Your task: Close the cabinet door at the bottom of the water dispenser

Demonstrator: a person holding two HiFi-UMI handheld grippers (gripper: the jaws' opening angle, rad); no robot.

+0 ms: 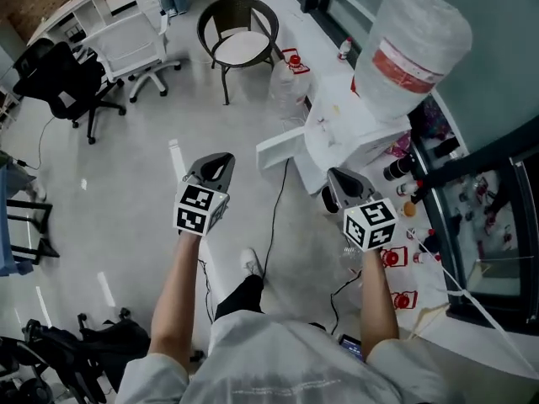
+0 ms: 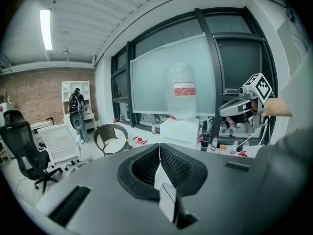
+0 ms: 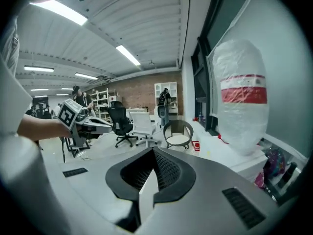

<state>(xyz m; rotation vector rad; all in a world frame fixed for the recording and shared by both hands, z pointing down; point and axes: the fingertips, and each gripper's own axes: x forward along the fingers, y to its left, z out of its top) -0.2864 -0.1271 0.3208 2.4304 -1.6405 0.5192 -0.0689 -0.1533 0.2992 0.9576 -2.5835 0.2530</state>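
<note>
Door [image 1: 282, 151] at the bottom of the dispenser [image 1: 349, 129] stands open, untouched. Left hand-held gripper [image 1: 217, 167] and right hand-held gripper [image 1: 341, 182] are both fully closed and empty, near it. The whole closing push is left to do.

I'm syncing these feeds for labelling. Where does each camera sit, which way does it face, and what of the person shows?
Head view: on the head, steeply down at water dispenser with open cabinet door; forearms, left tool, right tool show.
Left gripper view: on the left tool, facing the window and dispenser; shut jaws, right tool, hand show.
Right gripper view: on the right tool, facing down the room; shut jaws, left tool show.
Shared: all see the bottle and round chair.
</note>
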